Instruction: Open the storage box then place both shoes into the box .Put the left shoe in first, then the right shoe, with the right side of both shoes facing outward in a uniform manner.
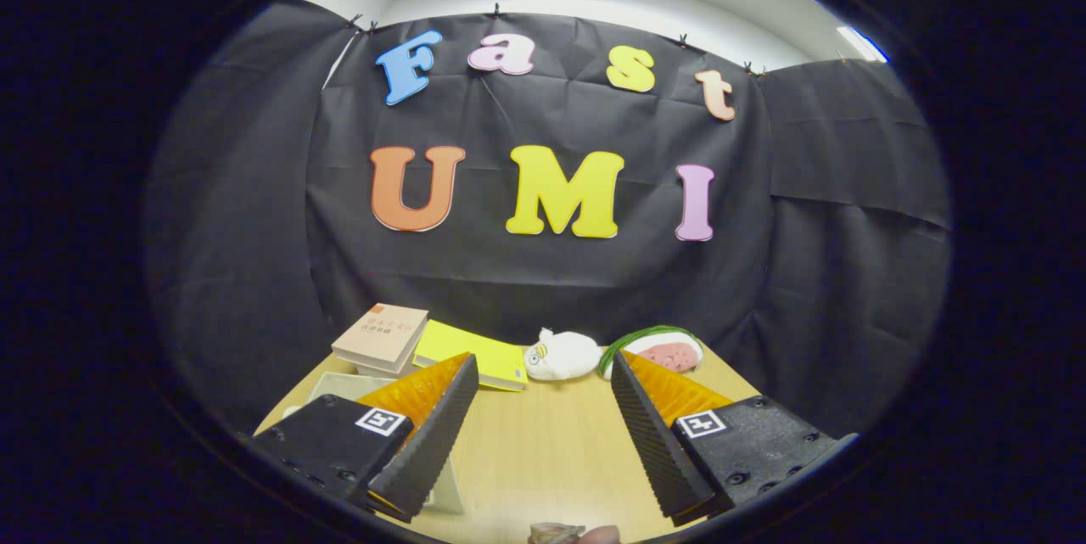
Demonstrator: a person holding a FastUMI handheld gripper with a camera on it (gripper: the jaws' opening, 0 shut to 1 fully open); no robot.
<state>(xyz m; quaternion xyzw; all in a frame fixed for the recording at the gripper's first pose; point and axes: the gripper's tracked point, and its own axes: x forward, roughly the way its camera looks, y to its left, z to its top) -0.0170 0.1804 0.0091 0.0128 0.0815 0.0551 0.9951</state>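
My gripper (543, 361) is open and held above the wooden table (543, 442), its fingers wide apart with nothing between them. The left finger (433, 425) and right finger (649, 434) have black ribbed pads and orange backs. A pale, box-like thing (333, 384), possibly the storage box, lies under and behind the left finger, which hides most of it; one corner (447, 489) shows by that finger's base. A small brownish thing (556, 534) peeks in below the fingers, too cut off to identify.
Beyond the fingertips, against the black cloth wall, lie a tan book (382, 336), a yellow notebook (475, 353), a white plush toy (562, 355) and a watermelon-slice plush (666, 349). Bare table runs between the fingers.
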